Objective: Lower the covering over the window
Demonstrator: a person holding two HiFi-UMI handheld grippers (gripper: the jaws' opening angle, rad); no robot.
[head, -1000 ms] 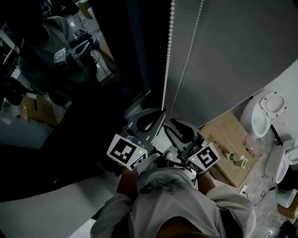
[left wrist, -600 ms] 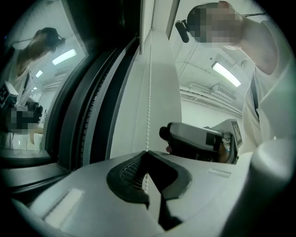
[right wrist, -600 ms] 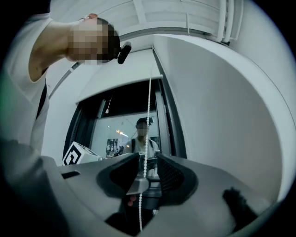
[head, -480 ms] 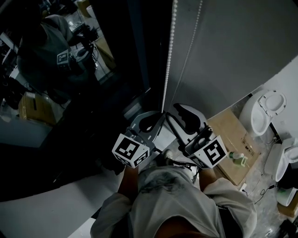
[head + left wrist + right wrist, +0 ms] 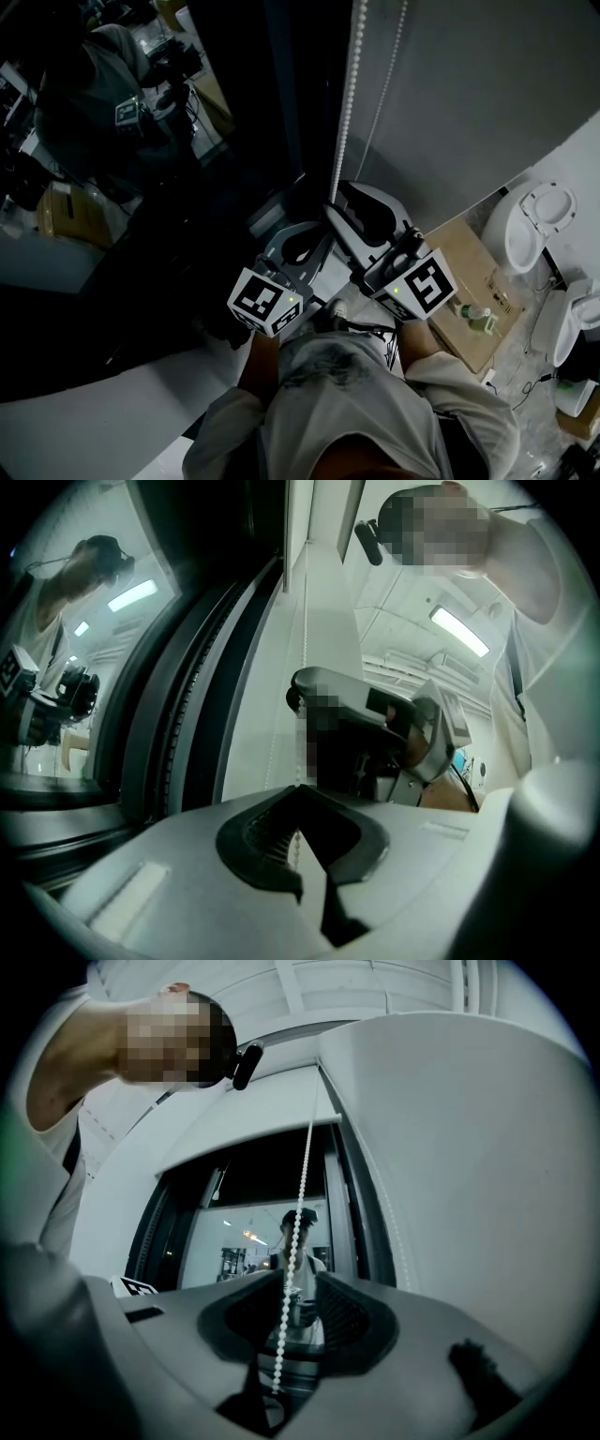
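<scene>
Pinching the white beaded cord (image 5: pixel 343 122) in the left gripper (image 5: pixel 298 797); just opening the ribbed right gripper (image 5: pixel 298 1283) wide around it.

White bead chain (image 5: pixel 344 112), grey wall (image 5: pixel 487 94), brown cardboard box (image 5: pixel 469 272).

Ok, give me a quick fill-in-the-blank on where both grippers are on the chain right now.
The left gripper is ___ on the bead chain.
The jaws of the right gripper stand ___, the chain running between them unclamped.
In the left gripper view, the right gripper sits ___ the left one along the chain.
The dark window pane shows a ___ of the person.
Missing words: shut; open; above; reflection.
The right jaws have just been opening, chain between them.
</scene>
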